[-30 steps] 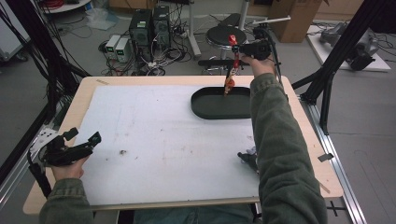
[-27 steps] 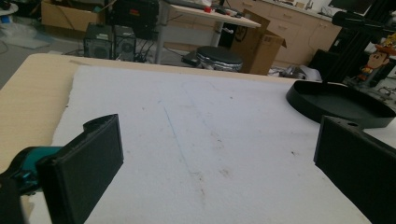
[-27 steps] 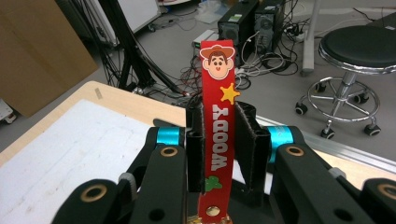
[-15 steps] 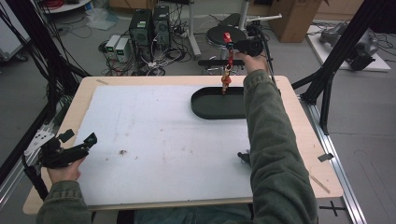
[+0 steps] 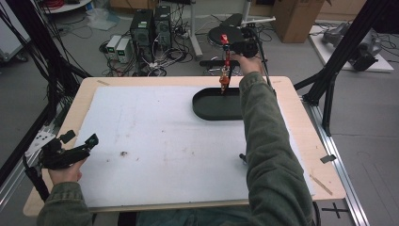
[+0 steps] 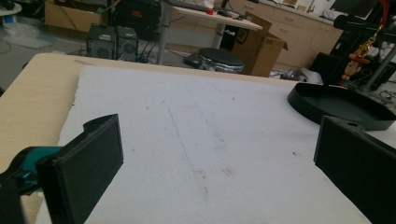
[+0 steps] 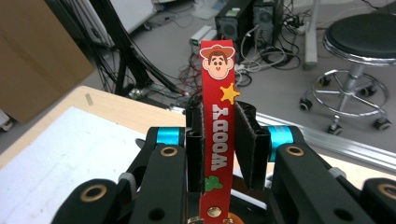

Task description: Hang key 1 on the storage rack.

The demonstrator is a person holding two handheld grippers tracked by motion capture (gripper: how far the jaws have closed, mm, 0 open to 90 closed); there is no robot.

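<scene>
**Red WOODY strap held over the black tray**

The red strap (image 7: pixel 217 135) carries white block letters reading "WOODY", running lengthwise. Above the word sits a yellow star and, at the strap's free end, a cartoon cowboy face under a brown hat. A green patch and a brass rivet mark the end nearest the camera in the right gripper view.

The right gripper (image 7: pixel 219 140) is clamped on this strap: its 2 black jaws press the band from both sides, the strap standing up between them. In the high view the right gripper (image 5: pixel 241 47) is at about 1 o'clock, just past the table's far edge, with the strap (image 5: pixel 227 52) hanging down and a small orange-brown figure (image 5: pixel 224 80) dangling from its lower end.

The black oval tray (image 5: pixel 207 109) lies on the white mat (image 5: pixel 155 141) at about 1 o'clock. The figure hangs over the tray's far rim; whether it touches cannot be told. No other contents can be made out in the tray. In the left gripper view the tray (image 6: pixel 336 105) sits at 2 o'clock, the figure (image 6: pixel 357 63) above it.

The left gripper (image 5: pixel 80 146) rests at 8 o'clock by the near left corner of the wooden table (image 5: pixel 301 117), its jaws spread wide with nothing between them.
</scene>
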